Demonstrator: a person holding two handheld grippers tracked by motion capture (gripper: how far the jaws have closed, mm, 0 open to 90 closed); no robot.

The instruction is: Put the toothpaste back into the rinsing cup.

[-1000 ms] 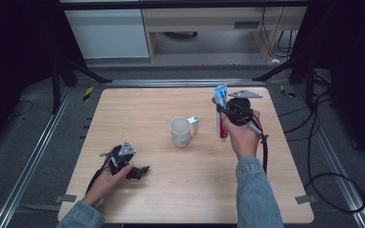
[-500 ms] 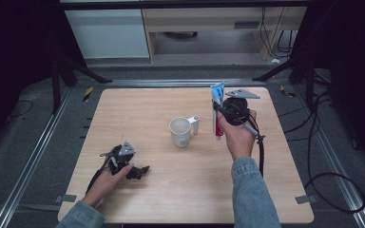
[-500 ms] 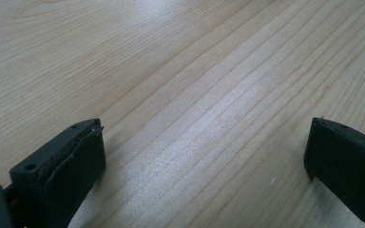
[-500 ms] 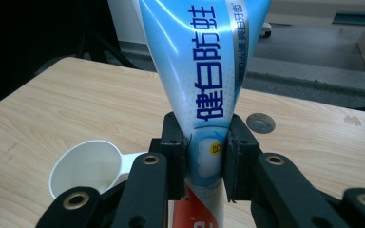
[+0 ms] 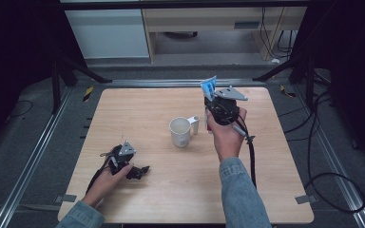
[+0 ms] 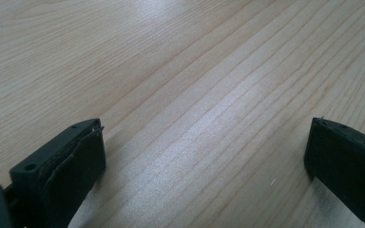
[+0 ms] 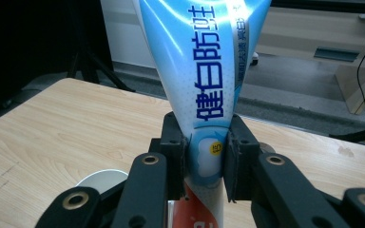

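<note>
A white mug (image 5: 180,131) stands near the middle of the wooden table (image 5: 138,109), handle to the right. My right gripper (image 5: 210,102) is held upright just right of the mug, shut on a blue-and-white toothpaste tube (image 5: 209,86) whose flat end points up. In the right gripper view the tube (image 7: 204,61) is pinched between the two jaws of my right gripper (image 7: 205,164), with the mug's rim (image 7: 100,179) low at the left. My left gripper (image 5: 140,171) rests on the table at the near left, open; in its own view my left gripper (image 6: 204,156) has only bare wood between its jaws.
Black cables (image 5: 323,161) trail off the table's right side. A cabinet and shelf (image 5: 123,28) stand beyond the far edge. Metal rails (image 5: 33,156) run along the floor on the left.
My right gripper with the tube has shifted left toward the mug and slightly nearer. The left gripper has stayed where it was.
</note>
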